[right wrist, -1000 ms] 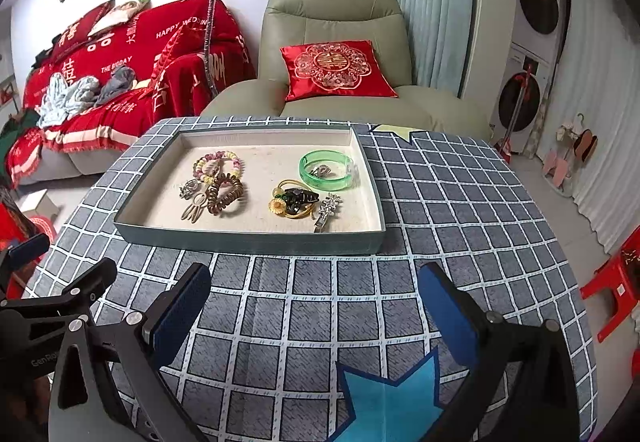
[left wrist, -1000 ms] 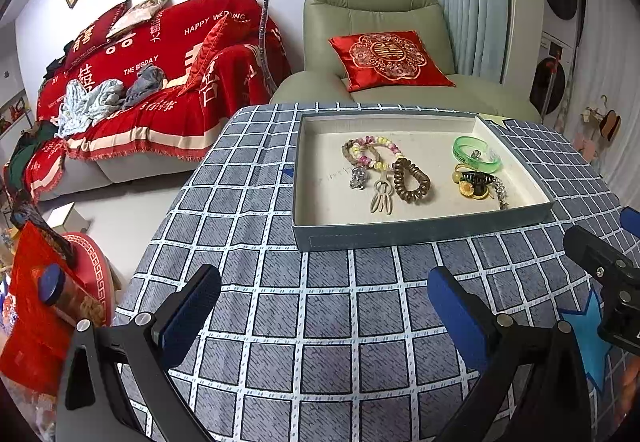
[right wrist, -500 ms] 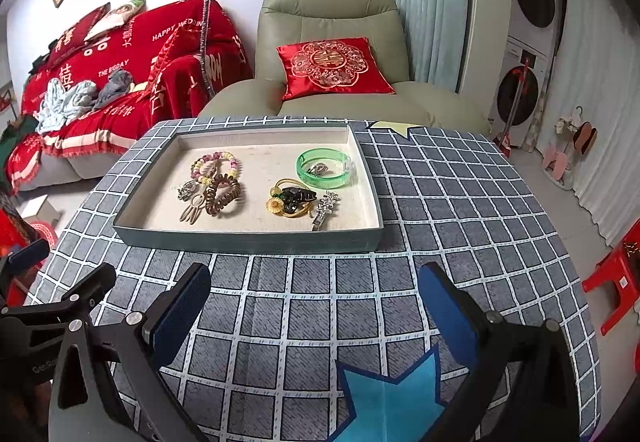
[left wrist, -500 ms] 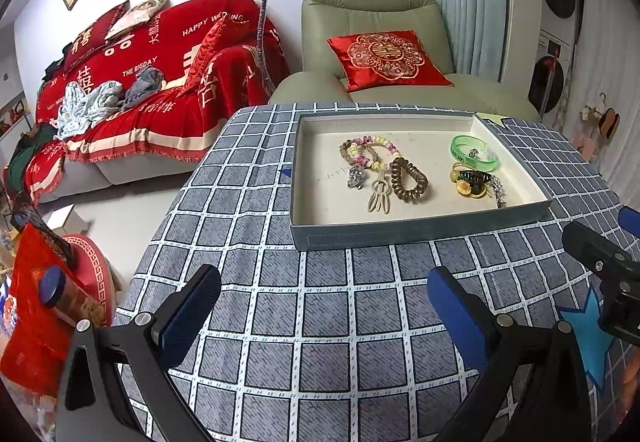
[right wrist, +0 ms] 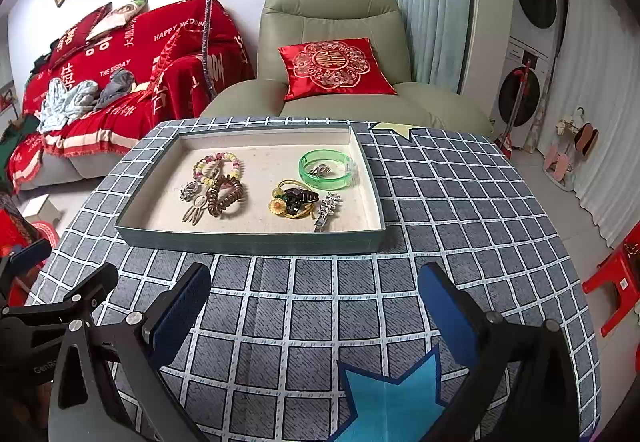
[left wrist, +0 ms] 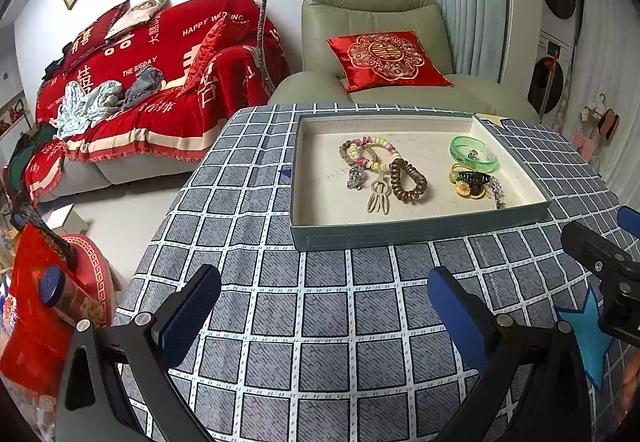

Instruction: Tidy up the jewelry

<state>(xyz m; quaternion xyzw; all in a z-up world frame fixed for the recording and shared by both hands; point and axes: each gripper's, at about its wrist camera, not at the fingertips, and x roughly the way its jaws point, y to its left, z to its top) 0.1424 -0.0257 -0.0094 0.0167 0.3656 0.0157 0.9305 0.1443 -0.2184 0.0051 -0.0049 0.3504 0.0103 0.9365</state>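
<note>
A shallow grey-green tray (left wrist: pixel 416 232) (right wrist: pixel 248 240) sits on the checked tablecloth. In it lie a pastel bead bracelet (left wrist: pixel 370 150) (right wrist: pixel 218 164), a brown coil hair tie (left wrist: pixel 408 180) (right wrist: pixel 226 194), a beige hair fork (left wrist: pixel 378 200), a silver charm (left wrist: pixel 356 176), a green bangle (left wrist: pixel 474 154) (right wrist: pixel 326 170), a black claw clip with a yellow flower tie (left wrist: pixel 472 182) (right wrist: pixel 294 200) and a silver hair clip (right wrist: pixel 328 210). My left gripper (left wrist: pixel 320 306) and right gripper (right wrist: pixel 316 302) are open and empty, above the cloth in front of the tray.
A blue star patch (right wrist: pixel 392 398) lies on the cloth under the right gripper. A green armchair with a red cushion (left wrist: pixel 384 58) stands behind the table. A red-covered sofa (left wrist: pixel 152 70) is at the left, a red stool (right wrist: pixel 616 274) at the right.
Both grippers have stayed open. The views have shifted only slightly; the tray and jewelry have not moved.
</note>
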